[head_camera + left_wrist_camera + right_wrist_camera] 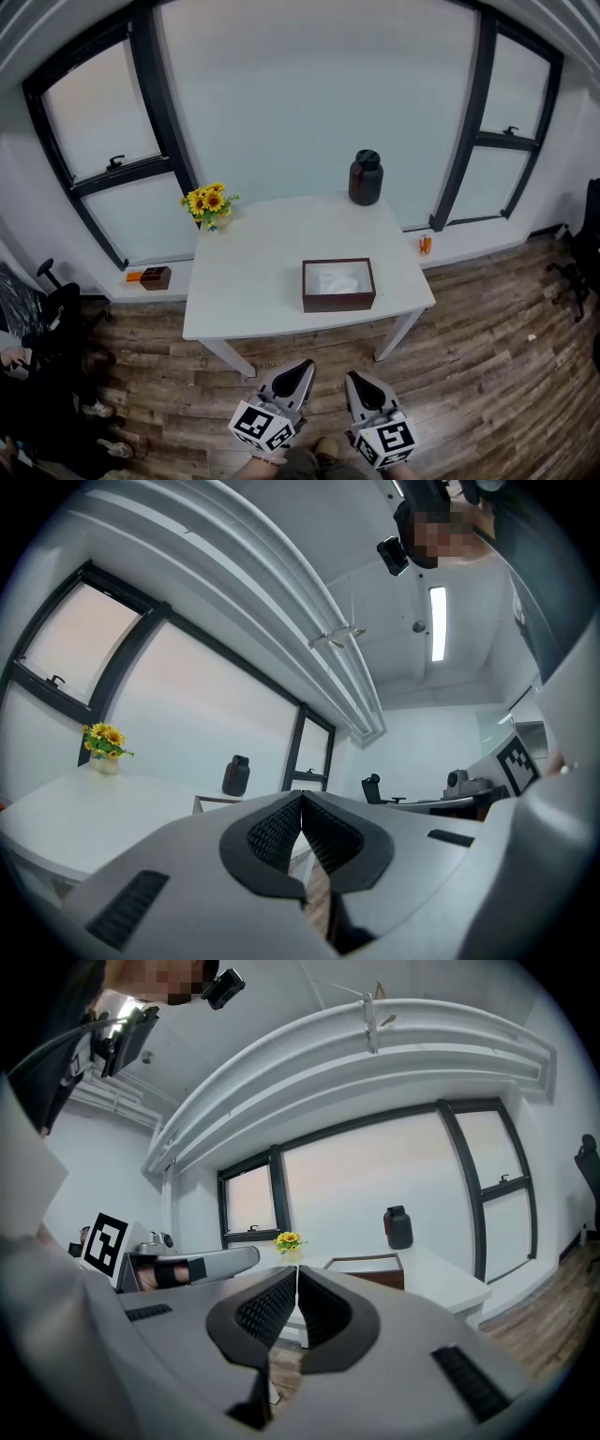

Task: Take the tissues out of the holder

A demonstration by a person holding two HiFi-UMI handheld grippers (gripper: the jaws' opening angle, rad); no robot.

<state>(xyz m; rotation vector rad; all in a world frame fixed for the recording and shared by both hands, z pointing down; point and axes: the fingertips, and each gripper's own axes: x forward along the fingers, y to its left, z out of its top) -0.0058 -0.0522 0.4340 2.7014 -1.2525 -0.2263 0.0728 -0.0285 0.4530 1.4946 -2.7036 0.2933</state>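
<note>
Judged at approach: grey left gripper [305, 365] and right gripper [352, 378] well short of dark brown rectangular wooden holder [338, 299], jaws pressed together, empty, white tissues [337, 279] inside it; next, advancing and parting jaws over them.

White desk [244, 281] with sunflower vase [209, 204] at far-left corner, dark jug [366, 178] far right; plank floor [487, 328] below.

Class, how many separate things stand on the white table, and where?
3. A vase of sunflowers at the far left corner, a dark jug at the far right edge, and a brown tissue holder near the front right, white tissues inside it. None seems hidden.
</note>
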